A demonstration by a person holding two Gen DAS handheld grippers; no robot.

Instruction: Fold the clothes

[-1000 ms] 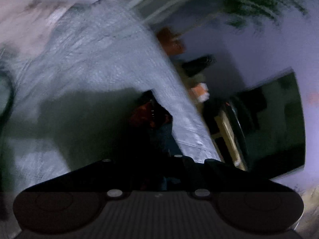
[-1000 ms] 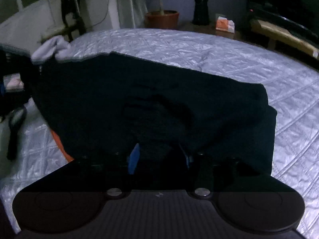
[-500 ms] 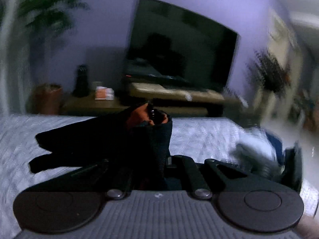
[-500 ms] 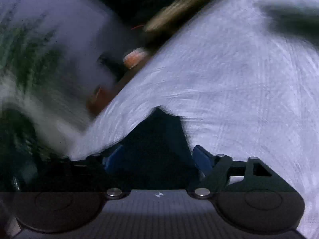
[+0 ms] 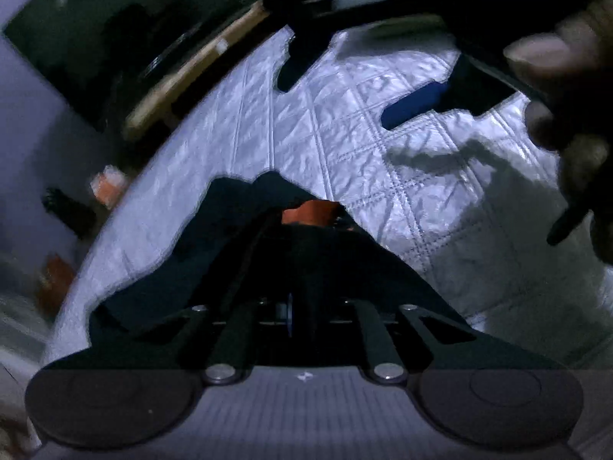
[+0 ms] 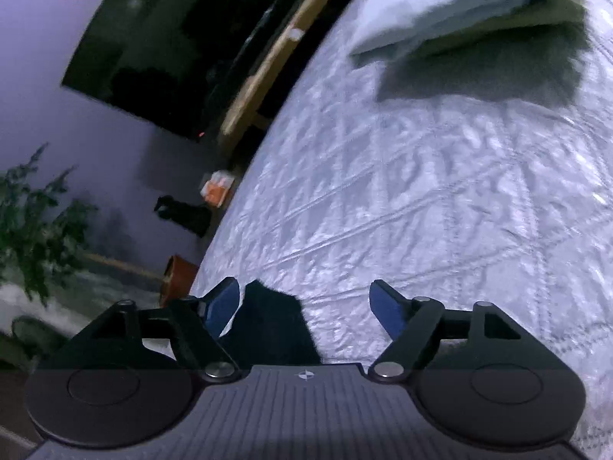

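A dark navy, soft cloth garment with an orange inner patch [image 5: 310, 211] is held bunched between the fingers of the left gripper [image 5: 302, 230], which are drawn together and clamped on the fabric; the rest of the cloth is draped down onto the pale grey quilted bedspread [image 5: 345, 134]. The right gripper [image 6: 302, 306] is seen with its blue-padded fingers [image 6: 387, 306] spread apart, and only a dark flap of the same garment [image 6: 272, 322] lies between them, ungripped. In the left view that gripper is seen above and beyond the cloth, apart from it, held by the person's right hand [image 5: 567, 76].

The main risk is judged to be an uneven fold: with only one corner held, the loose side may sag or twist as the cloth is lowered, and the orange lining may be left exposed. A slip is also possible, since a thick bunch rather than a flat edge is pinched. Both views are blurred, so placement may be misjudged.

The bedspread is stitched in diamond lines and looks crinkled and slightly glossy, so the garment could slide on it. A pile of pale folded cloth [image 6: 440, 4] lies farther along the bed, well apart. Beyond the bed's edge are seen a large dark television screen [image 6: 172, 38], a light wooden bench [image 6: 276, 57], a green leafy plant [image 6: 34, 222], a terracotta pot [image 6: 180, 276] and a small orange-and-white box [image 6: 218, 188] against a lilac wall.
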